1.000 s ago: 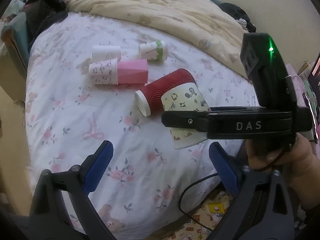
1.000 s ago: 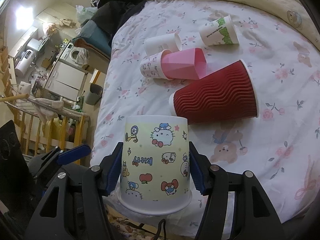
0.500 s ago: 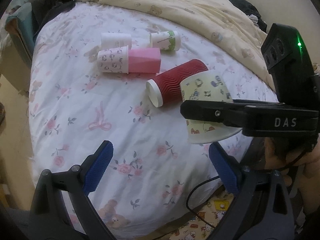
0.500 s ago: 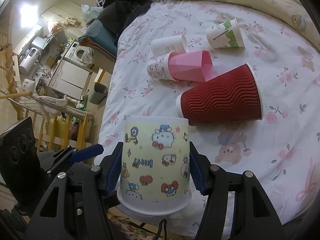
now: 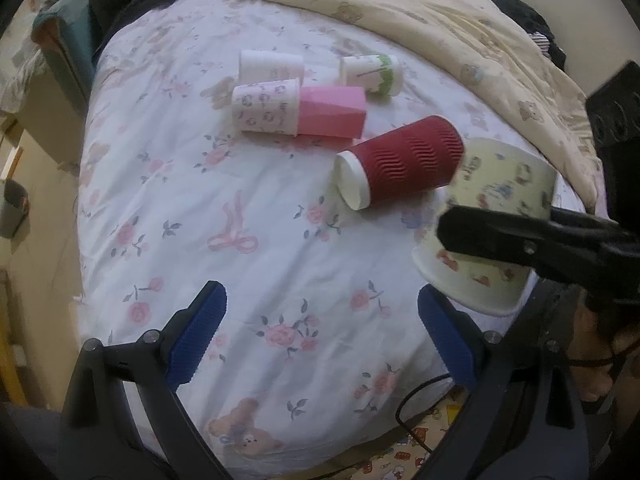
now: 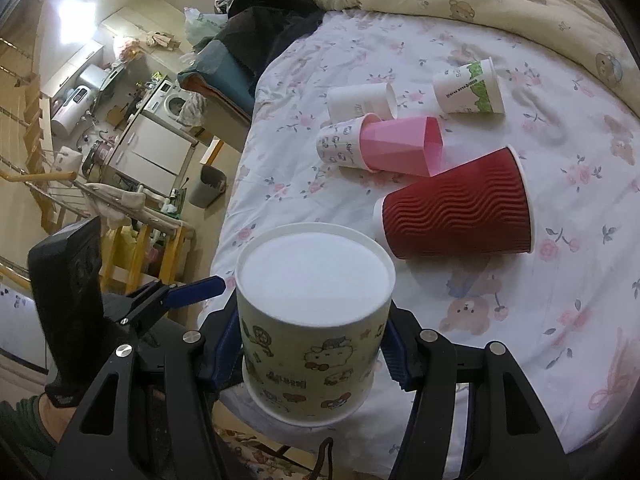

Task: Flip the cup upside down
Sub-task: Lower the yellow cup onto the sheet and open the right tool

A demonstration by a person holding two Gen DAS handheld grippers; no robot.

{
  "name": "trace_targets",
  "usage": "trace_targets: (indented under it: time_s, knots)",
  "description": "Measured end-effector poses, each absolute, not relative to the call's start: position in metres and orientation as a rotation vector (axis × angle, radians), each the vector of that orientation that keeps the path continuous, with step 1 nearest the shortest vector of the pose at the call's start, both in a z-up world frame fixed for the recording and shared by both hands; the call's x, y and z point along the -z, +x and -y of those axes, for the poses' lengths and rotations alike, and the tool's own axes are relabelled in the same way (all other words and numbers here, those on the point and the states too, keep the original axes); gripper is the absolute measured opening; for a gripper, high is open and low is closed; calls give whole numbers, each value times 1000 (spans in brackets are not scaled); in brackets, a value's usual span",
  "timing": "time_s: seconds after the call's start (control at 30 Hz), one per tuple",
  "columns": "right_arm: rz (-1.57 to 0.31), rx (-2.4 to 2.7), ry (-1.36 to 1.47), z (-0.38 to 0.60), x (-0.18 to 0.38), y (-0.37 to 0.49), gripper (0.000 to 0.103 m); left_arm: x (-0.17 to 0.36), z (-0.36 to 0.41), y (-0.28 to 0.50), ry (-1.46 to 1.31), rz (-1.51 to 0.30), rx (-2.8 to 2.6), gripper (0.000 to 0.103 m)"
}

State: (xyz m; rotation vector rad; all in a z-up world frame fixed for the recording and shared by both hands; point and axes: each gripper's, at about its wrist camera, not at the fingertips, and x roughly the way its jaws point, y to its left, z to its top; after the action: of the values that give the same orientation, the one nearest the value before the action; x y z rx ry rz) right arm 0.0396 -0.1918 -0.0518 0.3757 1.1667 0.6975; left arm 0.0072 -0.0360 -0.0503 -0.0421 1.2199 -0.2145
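Cartoon cup (image 6: 312,332): pale yellow paper cup with cartoon prints, held bottom-up over the near edge of the bed, white base facing the right wrist camera, rim lowest
Right gripper (image 6: 314,350): blue pads pressed on both sides of the cup's wall, pinching it; in the left wrist view its black finger crosses the cup's side
Left gripper (image 5: 320,336): fingers spread wide, blue pads well apart, holding nothing, hovering over the bed's near edge
Red cup (image 5: 404,162): ribbed, lying on its side just beyond the held cup, white base towards the left wrist camera
Pink cup (image 5: 332,112): faceted, on its side, its narrow end inside a white patterned cup (image 5: 266,108)
Other cups: a plain white cup (image 5: 272,66) and a green-banded cup (image 5: 370,74), both lying on their sides farther back
Surface: bed sheet (image 5: 248,208), white with pink flowers, bows and bears; a cream quilt (image 5: 420,12) bunched along the far side
Room: white cabinets (image 6: 152,148), a washing machine and wooden railings at the left of the right wrist view
Hard to make out: the held cup is blurred in the left wrist view; whether its rim touches the sheet cannot be told
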Motion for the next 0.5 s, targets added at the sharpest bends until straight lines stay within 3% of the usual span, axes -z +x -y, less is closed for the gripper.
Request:
trace_targets:
  time_s: [0.3,0.5]
  knots:
    - [-1145,-632,308,190,54,46,62,37,2,-3,-60,-1185,107,95]
    - [-1177,-680,141,136,79,60,62,36,-45,-9,-168,-1187,-62,95]
